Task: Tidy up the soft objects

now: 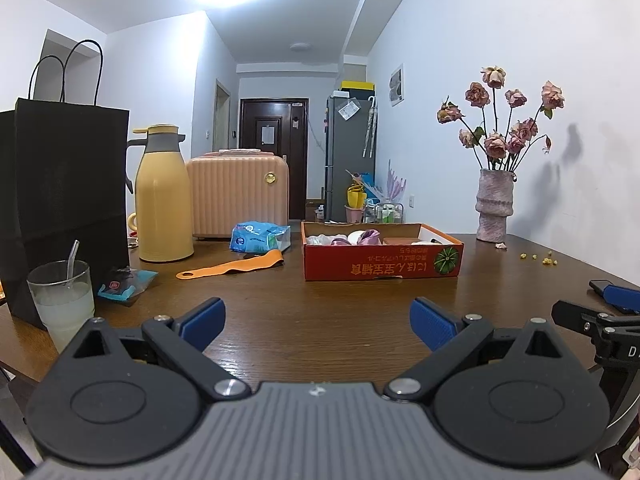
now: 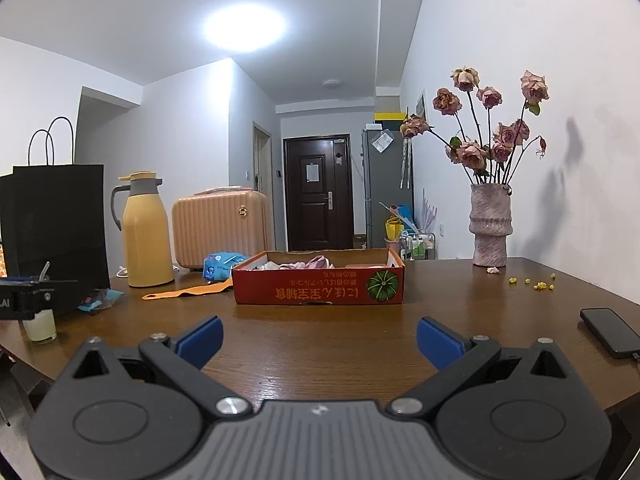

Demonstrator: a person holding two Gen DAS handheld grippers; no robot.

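Phone [image 2: 610, 332], slim and black, shows only in the right view, near the wooden table's [image 2: 320, 344] right edge. Soft items [image 1: 360, 237] fill the red cardboard box [image 1: 382, 264] mid-table. Left gripper [image 1: 318, 322] and right gripper [image 2: 320, 340] gape, empty.

On the wooden table [image 2: 320, 344] stand one red cardboard box [image 2: 319, 287], one yellow thermos jug [image 2: 146, 236], one pink ribbed case [image 2: 219, 232], one black paper bag [image 1: 60, 192] with two handles, one glass of pale drink [image 1: 64, 300], one vase [image 2: 491, 226], one orange strap [image 1: 232, 266], one blue wipes packet [image 1: 260, 238], one small blue wrapper [image 1: 126, 285] and one black phone [image 2: 610, 332]. The vase holds perhaps ten dried roses [image 1: 508, 120]; they overlap. About six yellow crumbs [image 2: 536, 282] lie scattered. Two grippers appear: left gripper [image 1: 318, 322], right gripper [image 2: 320, 340].
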